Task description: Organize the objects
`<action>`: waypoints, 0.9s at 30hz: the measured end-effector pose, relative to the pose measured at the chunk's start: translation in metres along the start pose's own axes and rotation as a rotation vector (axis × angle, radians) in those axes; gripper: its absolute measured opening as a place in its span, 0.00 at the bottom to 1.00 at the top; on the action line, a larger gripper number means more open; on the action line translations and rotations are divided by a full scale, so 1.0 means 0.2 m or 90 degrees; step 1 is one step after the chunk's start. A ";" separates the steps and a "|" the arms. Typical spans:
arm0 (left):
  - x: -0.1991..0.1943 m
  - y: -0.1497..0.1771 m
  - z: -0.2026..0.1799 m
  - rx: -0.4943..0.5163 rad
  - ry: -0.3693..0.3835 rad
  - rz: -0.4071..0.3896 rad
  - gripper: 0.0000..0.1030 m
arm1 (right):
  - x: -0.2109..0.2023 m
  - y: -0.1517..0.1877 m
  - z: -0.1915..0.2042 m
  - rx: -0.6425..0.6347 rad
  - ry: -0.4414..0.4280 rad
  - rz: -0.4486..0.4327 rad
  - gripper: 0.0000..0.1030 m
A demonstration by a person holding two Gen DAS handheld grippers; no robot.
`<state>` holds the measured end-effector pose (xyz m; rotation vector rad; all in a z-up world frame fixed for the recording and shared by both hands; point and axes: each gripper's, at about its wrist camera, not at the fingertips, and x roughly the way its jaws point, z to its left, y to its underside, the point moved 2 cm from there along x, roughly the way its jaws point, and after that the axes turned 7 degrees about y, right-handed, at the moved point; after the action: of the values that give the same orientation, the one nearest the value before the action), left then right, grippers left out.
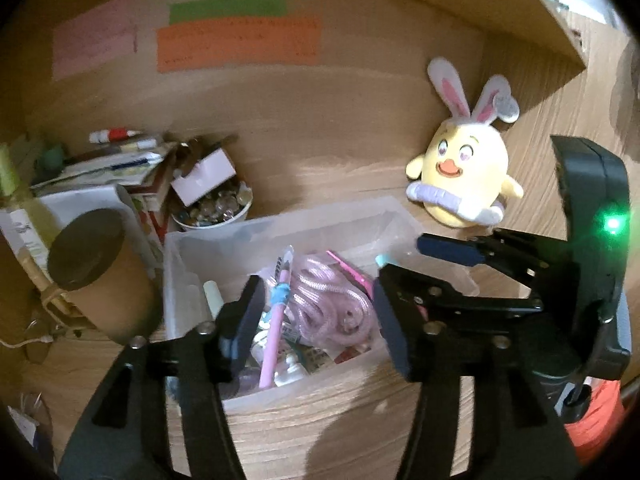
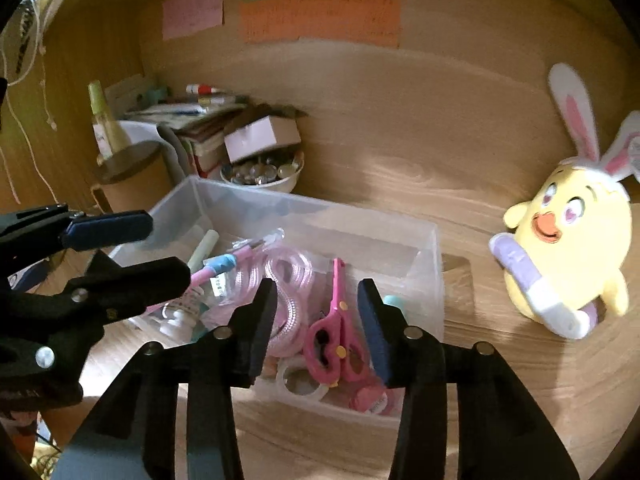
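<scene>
A clear plastic bin [image 2: 400, 236] sits on the wooden surface [image 2: 440, 184], holding a pink pen [image 1: 276, 320], a coiled pink cord [image 1: 332, 304] and pink scissors [image 2: 334, 332] — both grippers hang over its near edge. The left gripper [image 1: 316, 312] has its jaws apart with nothing pressed between them, the pen and cord lying below the gap; the right gripper [image 2: 316, 320] likewise stands open and empty above the scissors. A yellow plush chick [image 2: 568, 248] with rabbit ears sits to the right of the bin, well apart — a bowl of glass beads [image 2: 264, 176] stands just beyond its far left corner.

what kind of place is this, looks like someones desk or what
Probably a wooden desk nook at home, used for study or crafts. Coloured paper notes are stuck on the back panel, a clear bin holds pink scissors and pens, and a chick plush sits beside it.
</scene>
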<state>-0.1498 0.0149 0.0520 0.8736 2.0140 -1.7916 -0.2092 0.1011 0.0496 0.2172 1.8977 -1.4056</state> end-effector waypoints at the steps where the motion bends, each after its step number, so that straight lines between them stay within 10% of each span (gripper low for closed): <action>1: -0.03 0.00 0.00 0.003 -0.006 -0.010 0.62 | -0.03 0.00 0.00 0.002 -0.001 -0.008 0.48; 9: -0.19 0.07 0.03 -0.002 -0.064 -0.066 0.91 | -0.24 0.05 0.02 0.017 -0.001 -0.065 0.77; 27: -0.21 0.32 0.09 -0.026 -0.050 -0.020 0.93 | -0.38 0.26 0.05 0.055 0.003 -0.084 0.86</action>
<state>-0.0815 -0.0104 0.0232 0.7516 2.0176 -1.7657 -0.1233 0.1336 0.0586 0.1394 1.8862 -1.5770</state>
